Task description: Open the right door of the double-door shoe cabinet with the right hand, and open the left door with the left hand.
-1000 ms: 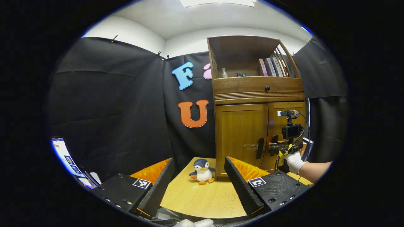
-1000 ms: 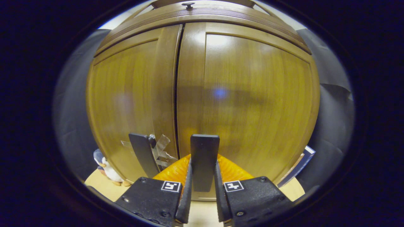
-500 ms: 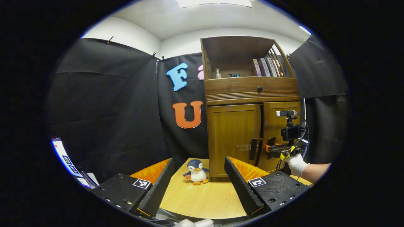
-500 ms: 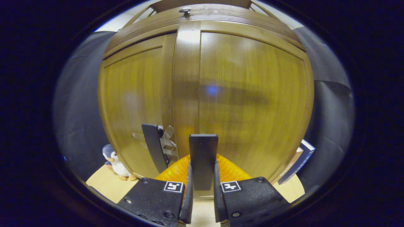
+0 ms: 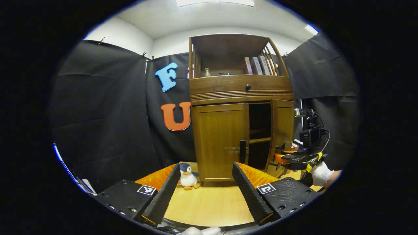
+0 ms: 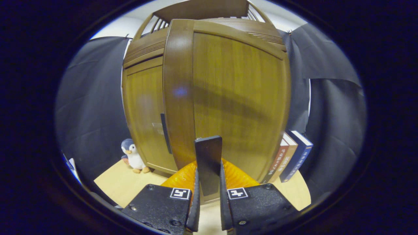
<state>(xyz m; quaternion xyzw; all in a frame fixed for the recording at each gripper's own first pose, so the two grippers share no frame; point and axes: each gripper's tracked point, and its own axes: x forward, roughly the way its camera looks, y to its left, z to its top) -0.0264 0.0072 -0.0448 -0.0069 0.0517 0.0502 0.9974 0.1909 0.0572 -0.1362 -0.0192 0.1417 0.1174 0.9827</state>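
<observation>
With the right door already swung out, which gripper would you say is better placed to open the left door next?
Left: the left gripper is open and free, facing the closed left door and its handle. The right gripper is clamped on the right door's handle.

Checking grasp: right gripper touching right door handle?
Touching. Right gripper view: right gripper fingers clamp both sides of the right door handle, no gap.

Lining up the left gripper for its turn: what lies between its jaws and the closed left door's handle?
In the left gripper view, just bare tabletop between the left gripper and the left door's handle; the penguin toy sits off to the side.
</observation>
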